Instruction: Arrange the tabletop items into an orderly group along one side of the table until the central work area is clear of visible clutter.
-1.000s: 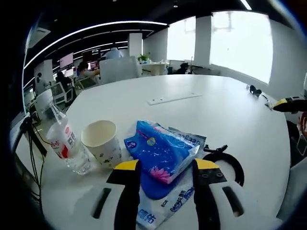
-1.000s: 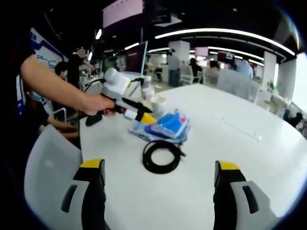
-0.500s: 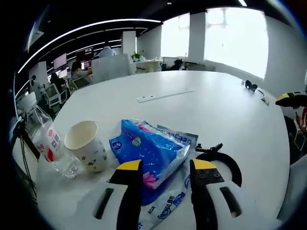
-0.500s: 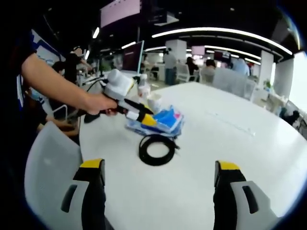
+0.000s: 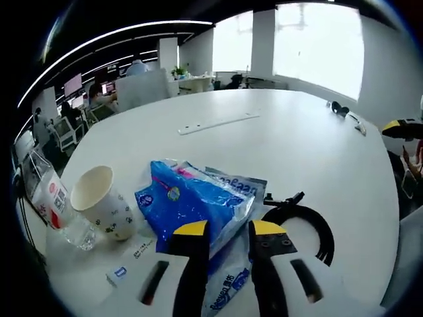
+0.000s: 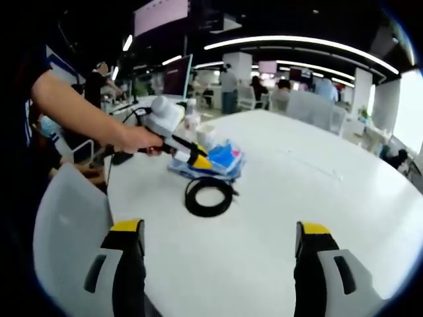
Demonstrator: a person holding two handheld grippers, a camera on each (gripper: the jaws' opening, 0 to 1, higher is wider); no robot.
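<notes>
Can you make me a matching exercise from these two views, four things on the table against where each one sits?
Things:
1. blue tissue pack
2. paper cup
3. black cable coil
4. plastic bottle

Places:
A. at the table edge, beyond the cup
B. between the jaws of the left hand-held gripper
C. between the bottle and the tissue pack
D. beside the tissue pack, on the side away from the cup

Pairs: 1-B, 2-C, 3-D, 4-A

The left tool (image 5: 228,232) has narrowed its jaws onto the blue tissue pack (image 5: 188,201) since a second ago.
</notes>
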